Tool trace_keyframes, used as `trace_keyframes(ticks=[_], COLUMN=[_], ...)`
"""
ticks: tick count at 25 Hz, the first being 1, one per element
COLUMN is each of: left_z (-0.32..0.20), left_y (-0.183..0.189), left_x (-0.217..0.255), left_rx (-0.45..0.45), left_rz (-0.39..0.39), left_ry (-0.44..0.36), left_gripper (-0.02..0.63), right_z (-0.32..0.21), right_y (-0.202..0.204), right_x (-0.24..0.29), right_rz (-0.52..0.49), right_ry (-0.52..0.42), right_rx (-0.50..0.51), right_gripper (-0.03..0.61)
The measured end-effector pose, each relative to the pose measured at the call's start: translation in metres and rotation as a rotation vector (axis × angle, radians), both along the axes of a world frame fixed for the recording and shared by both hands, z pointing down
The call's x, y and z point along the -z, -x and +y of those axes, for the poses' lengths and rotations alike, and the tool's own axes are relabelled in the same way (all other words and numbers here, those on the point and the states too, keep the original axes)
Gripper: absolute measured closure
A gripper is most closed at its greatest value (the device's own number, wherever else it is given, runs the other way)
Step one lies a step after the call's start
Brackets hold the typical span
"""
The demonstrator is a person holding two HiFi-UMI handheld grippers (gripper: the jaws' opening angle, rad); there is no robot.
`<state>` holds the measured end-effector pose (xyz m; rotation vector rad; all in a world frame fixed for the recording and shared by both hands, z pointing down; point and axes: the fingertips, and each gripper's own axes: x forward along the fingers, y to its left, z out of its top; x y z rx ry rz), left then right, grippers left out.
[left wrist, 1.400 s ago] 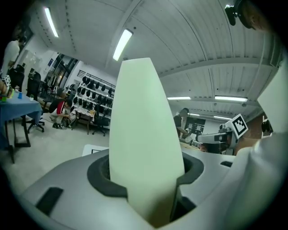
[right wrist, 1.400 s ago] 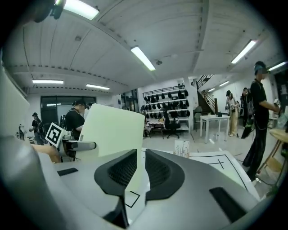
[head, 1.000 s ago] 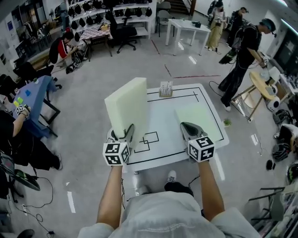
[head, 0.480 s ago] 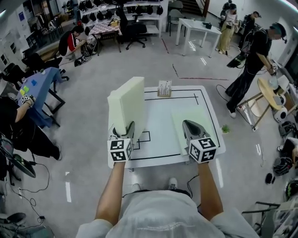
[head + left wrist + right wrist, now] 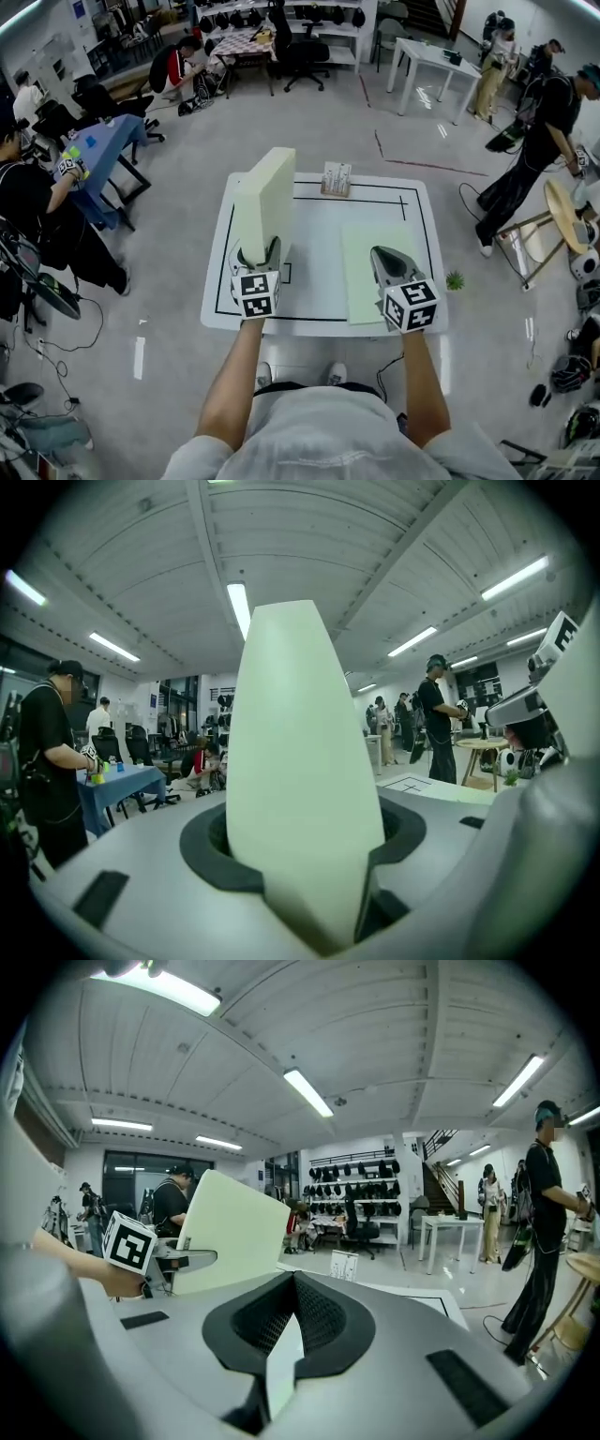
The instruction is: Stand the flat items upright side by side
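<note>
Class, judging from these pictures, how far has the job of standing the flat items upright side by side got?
Done: nothing stands free yet. In hand: the left gripper clamps the thick foam slab upright over the table; the right gripper is shut on the near edge of the thin sheet, which lies flat. Remaining: raise the sheet, stand both side by side, let go.

A big open lab hall: shelving of dark gear at top, office chairs, worktables, people working.
</note>
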<state>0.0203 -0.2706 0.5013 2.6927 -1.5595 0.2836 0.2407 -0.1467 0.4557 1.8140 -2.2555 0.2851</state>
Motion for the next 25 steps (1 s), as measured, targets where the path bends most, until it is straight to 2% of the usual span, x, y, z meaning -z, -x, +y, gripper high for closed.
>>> trace_keyframes(ticks=[3, 5, 10, 16, 20, 25], left_z=[0.006, 0.008, 0.015, 0.018, 0.022, 0.021], left_y=[-0.017, -0.022, -0.028, -0.029, -0.035, -0.037], left_x=[-0.002, -0.009, -0.024, -0.045, -0.069, -0.074], left_rx=[-0.001, 0.008, 0.079, 0.183, 0.218, 0.23], left_rz=[-0.04, -0.049, -0.028, -0.001, 0.001, 0.007], left_ry=[-0.005, 0.021, 0.051, 0.067, 0.121, 0.128], left_gripper=[0.322, 0.314, 0.313, 0.308, 0.304, 0.304], right_z=[-0.006, -0.009, -0.013, -0.007, 0.002, 0.008], right_y=[-0.002, -0.003, -0.022, -0.041, -0.046, -0.054], right_x=[-0.007, -0.011, -0.023, -0.037, -0.045, -0.051], right_rz=[0.001, -0.006, -0.031, 0.003, 0.009, -0.007], right_ry=[0.005, 0.002, 0.005, 0.03, 0.038, 0.045], right_rx=[0.051, 0.07, 0.038, 0.041, 0.074, 0.083], right_gripper=[0.551, 0.551, 0.551, 0.551, 0.551, 0.551])
